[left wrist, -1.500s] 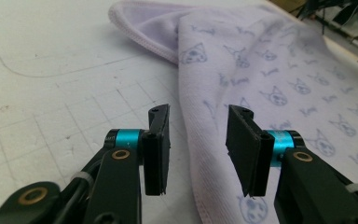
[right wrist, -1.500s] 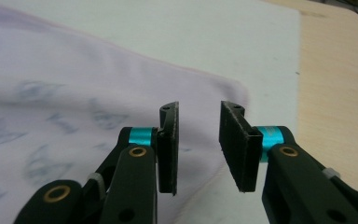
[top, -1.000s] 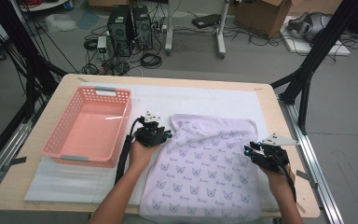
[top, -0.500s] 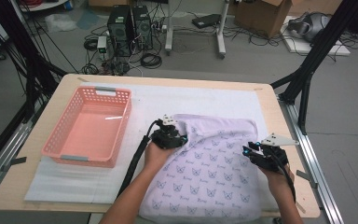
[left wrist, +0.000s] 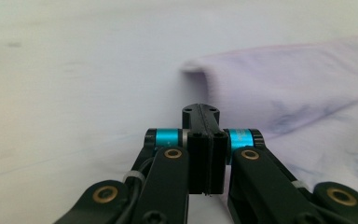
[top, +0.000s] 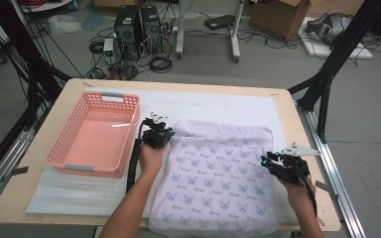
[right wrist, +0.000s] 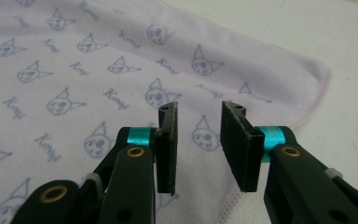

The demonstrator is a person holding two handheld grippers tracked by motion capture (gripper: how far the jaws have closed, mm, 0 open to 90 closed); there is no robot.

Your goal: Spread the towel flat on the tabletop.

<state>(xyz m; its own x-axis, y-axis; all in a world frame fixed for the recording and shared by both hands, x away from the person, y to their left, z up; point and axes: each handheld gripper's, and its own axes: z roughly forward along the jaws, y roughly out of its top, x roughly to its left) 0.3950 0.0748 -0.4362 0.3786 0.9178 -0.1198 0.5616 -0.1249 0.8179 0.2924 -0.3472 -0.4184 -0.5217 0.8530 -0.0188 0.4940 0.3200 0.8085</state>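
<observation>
The lavender printed cloth lies spread on the table, lower center of the high view. The left gripper, at the cloth's upper-left corner, has just closed its fingers empty. The right gripper hovers over the right edge, fingers parted.

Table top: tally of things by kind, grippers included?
Pink basket: 1
Printed lilac cloth: 1
White mat: 1
Grippers: 2 (left gripper, right gripper)
Total: 5
</observation>
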